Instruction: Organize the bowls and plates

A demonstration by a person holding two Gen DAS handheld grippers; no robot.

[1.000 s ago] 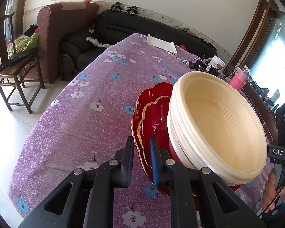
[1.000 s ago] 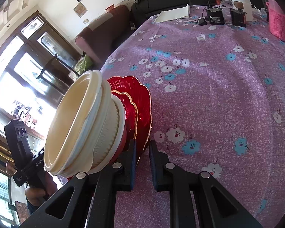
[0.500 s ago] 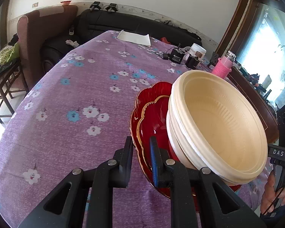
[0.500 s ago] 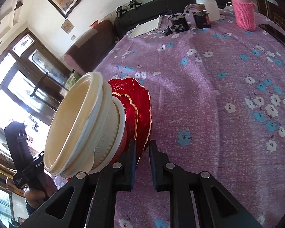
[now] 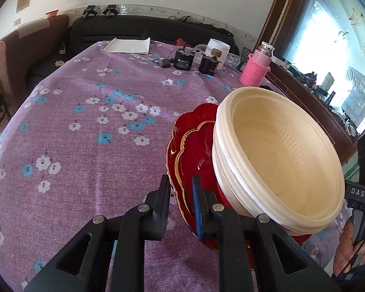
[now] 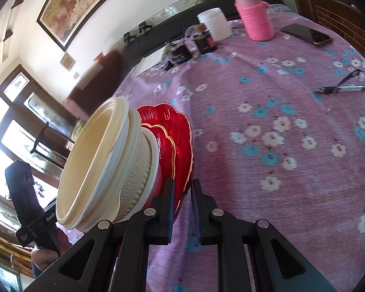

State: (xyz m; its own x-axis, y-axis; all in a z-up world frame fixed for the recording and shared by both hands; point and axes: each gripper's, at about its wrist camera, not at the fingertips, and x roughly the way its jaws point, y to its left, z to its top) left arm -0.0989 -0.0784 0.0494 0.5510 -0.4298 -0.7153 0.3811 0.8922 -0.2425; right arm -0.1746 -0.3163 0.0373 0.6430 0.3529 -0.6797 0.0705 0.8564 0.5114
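Both grippers clamp opposite rims of the red plates (image 5: 194,150): the left gripper (image 5: 180,202) at lower centre of its view, the right gripper (image 6: 182,203) likewise. The cream bowls (image 5: 279,160) nest on top, the stack carried above the floral tablecloth (image 5: 85,121). The stack appears tilted, so the loose bowls could slide off, or a rim could slip if the grippers drift apart.
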